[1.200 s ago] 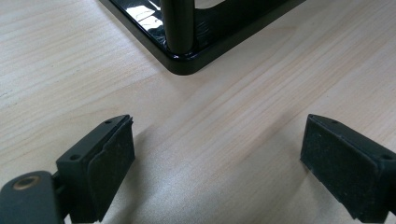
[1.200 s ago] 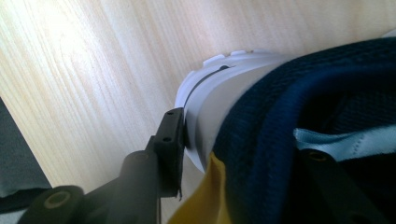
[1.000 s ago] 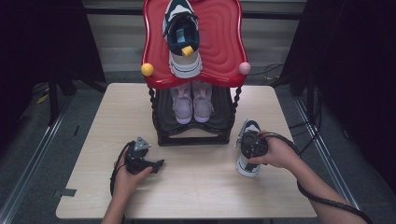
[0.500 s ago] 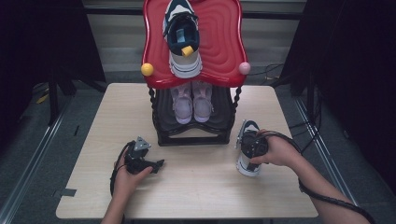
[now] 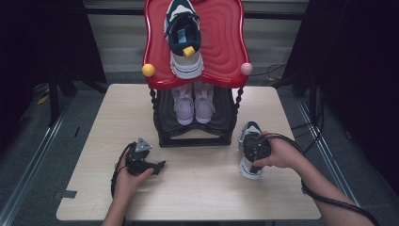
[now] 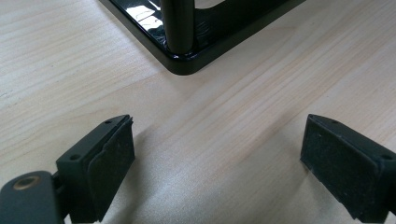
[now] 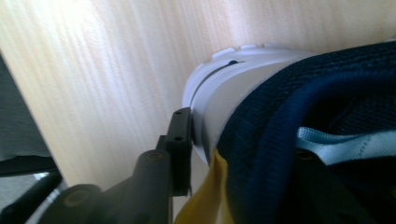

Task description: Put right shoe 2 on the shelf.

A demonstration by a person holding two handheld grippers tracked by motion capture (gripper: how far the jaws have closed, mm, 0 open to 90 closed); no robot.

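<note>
Already one navy sneaker [image 5: 185, 40] sits on the red top shelf [image 5: 226, 42]; its mate [image 5: 248, 153] stands on the table [image 5: 197, 183] right of the rack, heel clamped by the right gripper [image 5: 255, 149], unlifted; left gripper [image 5: 157, 165] rests wide open, empty.

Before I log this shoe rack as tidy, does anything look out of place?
Yes: one navy-and-white sneaker lies on the table right of the rack, apart from its mate on the red top shelf. The right gripper is at its heel.
</note>
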